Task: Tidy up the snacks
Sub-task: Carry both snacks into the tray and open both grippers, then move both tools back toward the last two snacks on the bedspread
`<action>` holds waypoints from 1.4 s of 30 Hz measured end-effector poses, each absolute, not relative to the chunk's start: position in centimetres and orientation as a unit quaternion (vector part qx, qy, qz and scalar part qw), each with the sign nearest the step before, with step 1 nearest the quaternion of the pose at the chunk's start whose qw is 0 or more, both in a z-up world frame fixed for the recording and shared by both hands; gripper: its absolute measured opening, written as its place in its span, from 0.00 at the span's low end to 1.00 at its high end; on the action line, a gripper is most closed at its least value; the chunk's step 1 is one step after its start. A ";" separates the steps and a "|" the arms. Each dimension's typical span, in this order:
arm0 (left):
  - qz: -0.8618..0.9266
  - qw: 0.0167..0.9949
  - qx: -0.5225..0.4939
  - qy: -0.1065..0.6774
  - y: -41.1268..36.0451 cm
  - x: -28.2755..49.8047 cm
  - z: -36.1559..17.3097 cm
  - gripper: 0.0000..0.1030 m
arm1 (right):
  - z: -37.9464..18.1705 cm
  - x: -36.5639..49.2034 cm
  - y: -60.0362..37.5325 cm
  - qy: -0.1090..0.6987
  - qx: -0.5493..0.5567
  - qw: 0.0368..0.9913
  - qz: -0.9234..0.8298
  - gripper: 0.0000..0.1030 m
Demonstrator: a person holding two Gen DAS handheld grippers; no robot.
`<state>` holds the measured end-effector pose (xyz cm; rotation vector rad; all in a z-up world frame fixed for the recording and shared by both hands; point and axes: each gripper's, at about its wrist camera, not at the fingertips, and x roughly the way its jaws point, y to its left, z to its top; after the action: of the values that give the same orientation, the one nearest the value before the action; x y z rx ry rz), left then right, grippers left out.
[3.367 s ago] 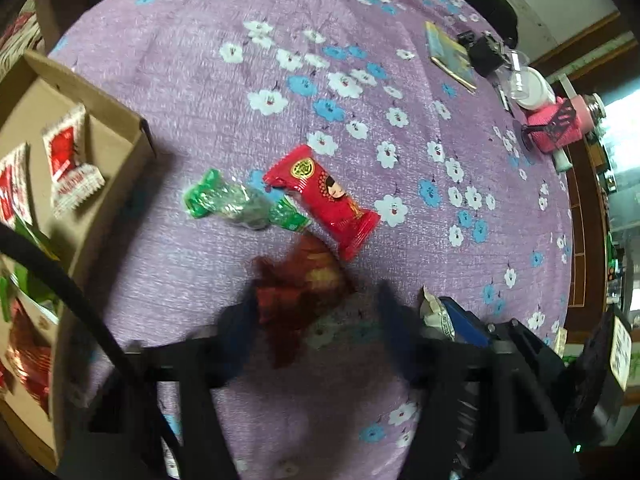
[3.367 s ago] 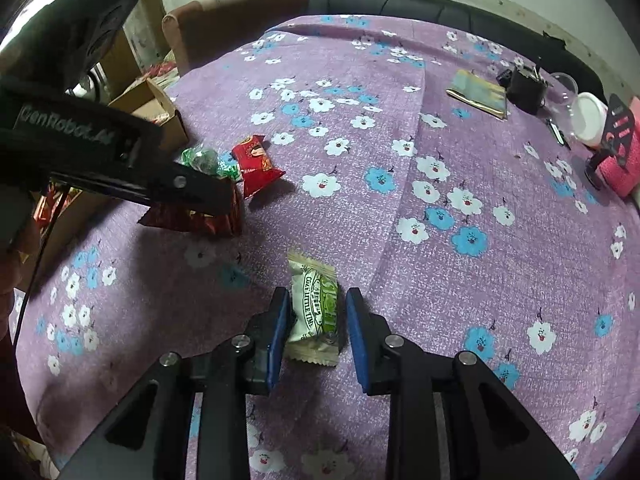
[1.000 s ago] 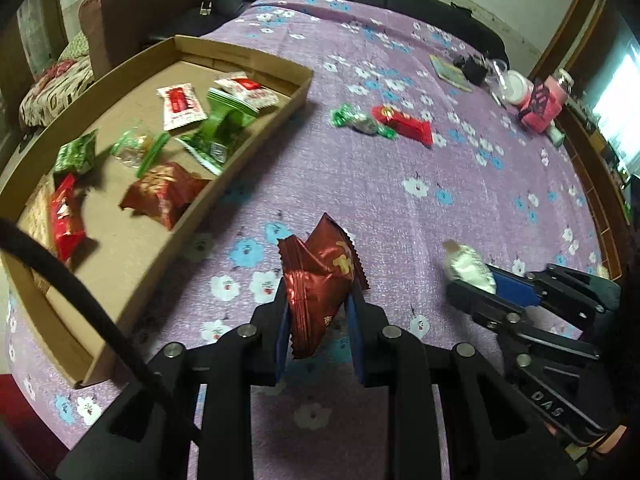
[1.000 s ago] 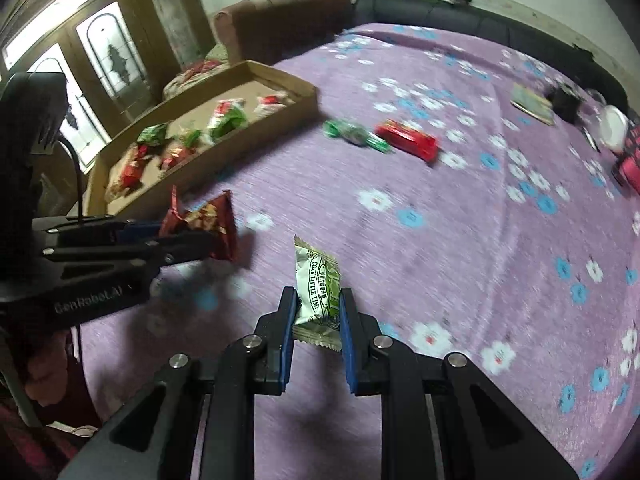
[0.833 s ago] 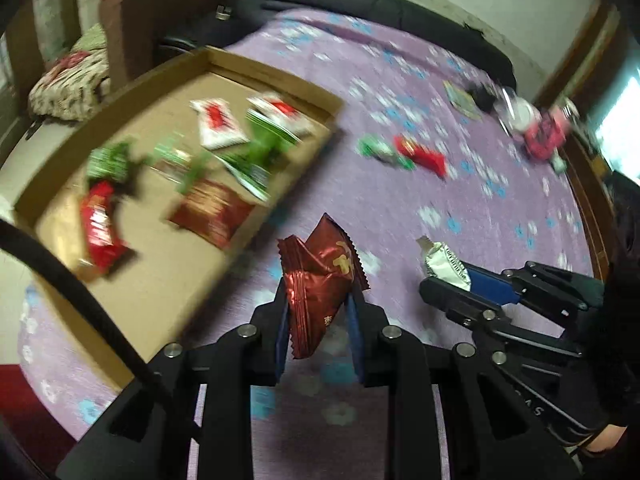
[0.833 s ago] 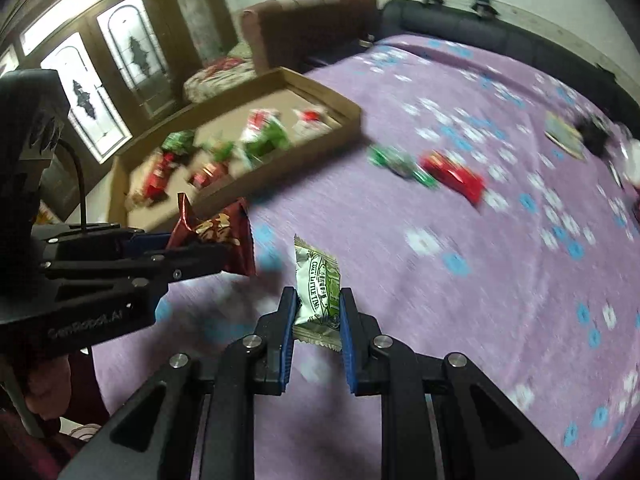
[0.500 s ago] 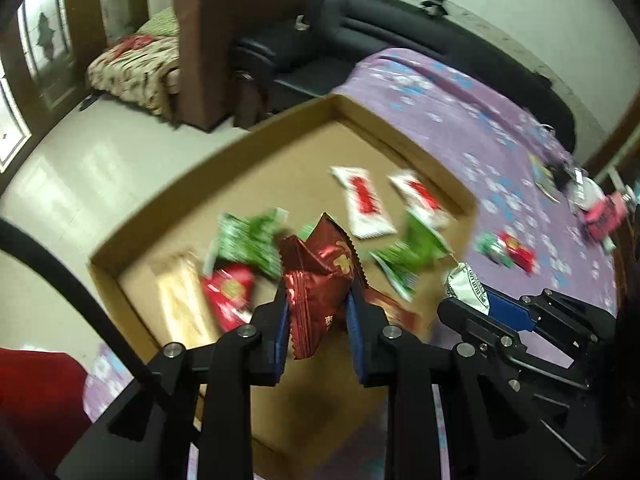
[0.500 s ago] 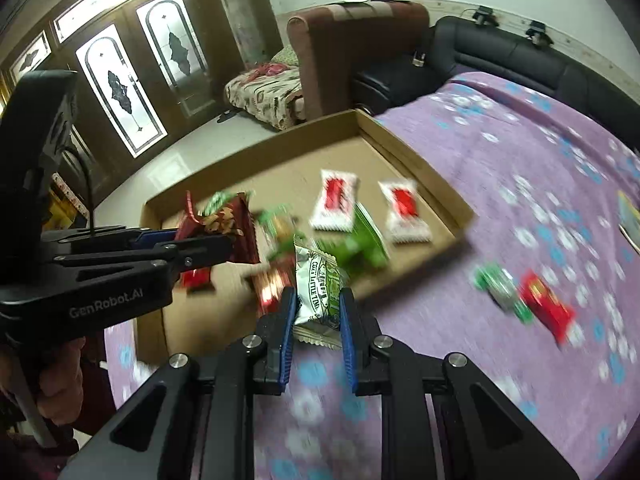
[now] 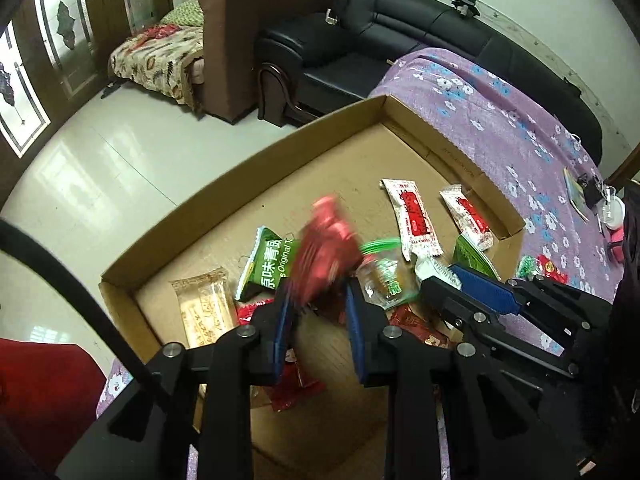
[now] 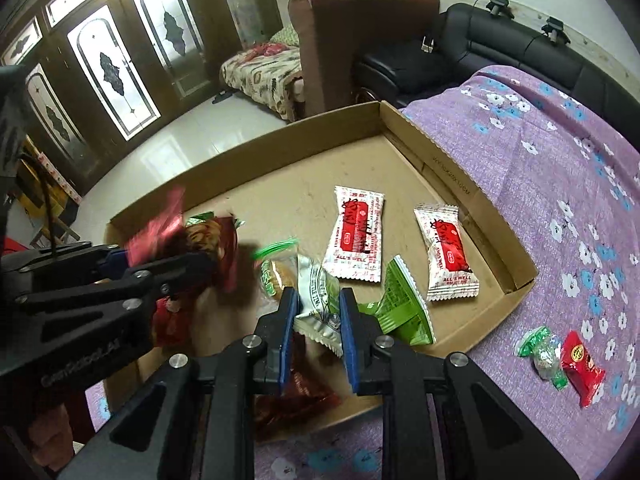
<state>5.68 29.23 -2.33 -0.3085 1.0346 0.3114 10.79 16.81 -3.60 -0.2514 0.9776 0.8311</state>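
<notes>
Cardboard is what both your hands hang over: the shallow brown cardboard tray (image 10: 248, 148) at the edge of the counter, which is draped in a purple flowered cloth (image 10: 560, 160).

Your left tool (image 9: 320, 292) grips a dark red crinkled snack packet (image 9: 324, 248). The packet is smeared with blur and sticks well out past the tips, so the hold looks to be on one end only. Your right tool (image 10: 318, 300) is clamped on a white-and-green foil packet (image 10: 314, 280), just above the green wedge-shaped packet (image 10: 404, 304) lying in the tray.

Where this could go wrong:

- The red packet may slip free early. It flaps, and a pinch on one end gives little to hold it.
- The two tools sit close side by side, so opening both at once risks a knock or one packet catching the other tool.
- Both packets hang over the crowded part of the tray. A drop there likely lands on the clear-wrapped sweet (image 10: 276, 272) or the green packet and slides into a heap rather than a tidy row.
- The tray walls are low and the far rim has bare floor beyond it – a tossed release could skip over.
- Two snacks lie well apart on the cloth, a green twist-wrapped candy (image 10: 540, 348) and a bright red packet (image 10: 580, 360) touching it – easy to forget.
</notes>
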 end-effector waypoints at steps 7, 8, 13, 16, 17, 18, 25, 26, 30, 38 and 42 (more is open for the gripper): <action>0.153 0.846 -0.132 0.494 28.8 6.0 -2.3 0.30 | -3.3 10.8 16.7 0.453 -0.118 0.794 0.388 0.21; 0.156 0.846 -0.131 0.493 28.8 5.9 -2.2 0.35 | -3.3 10.7 16.7 0.451 -0.119 0.795 0.387 0.24; 0.170 0.848 -0.121 0.488 28.7 5.6 -1.8 0.47 | -3.3 10.9 16.4 0.449 -0.121 0.799 0.383 0.33; 0.179 0.848 -0.117 0.485 28.6 5.5 -1.6 0.56 | -3.1 10.9 15.9 0.445 -0.120 0.804 0.376 0.35; 0.178 0.849 -0.118 0.483 28.6 5.4 -1.5 0.57 | -3.0 10.8 15.7 0.443 -0.118 0.805 0.376 0.36; 0.180 0.849 -0.119 0.482 28.5 5.3 -1.4 0.58 | -2.9 10.7 15.5 0.440 -0.117 0.807 0.375 0.37; 0.176 0.859 -0.119 0.466 27.2 4.3 0.3 0.58 | -0.8 11.1 9.8 0.396 -0.085 0.842 0.355 0.53; 0.174 0.862 -0.118 0.462 26.9 4.1 0.6 0.58 | -0.8 11.4 8.4 0.391 -0.082 0.849 0.347 0.56; 0.151 0.871 -0.112 0.455 24.9 3.7 1.4 0.62 | -2.0 13.9 1.9 0.395 -0.088 0.865 0.296 0.60; 0.115 0.867 -0.093 0.475 20.2 5.2 0.9 0.62 | -3.9 16.6 -1.0 0.407 -0.130 0.841 0.331 0.60; 0.106 0.865 -0.088 0.482 18.6 6.0 0.9 0.62 | -5.5 17.2 -0.3 0.419 -0.167 0.819 0.355 0.59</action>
<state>6.04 18.60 0.90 -0.1852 1.0097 0.2211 17.24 -0.29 -5.53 -0.3561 0.8929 0.7557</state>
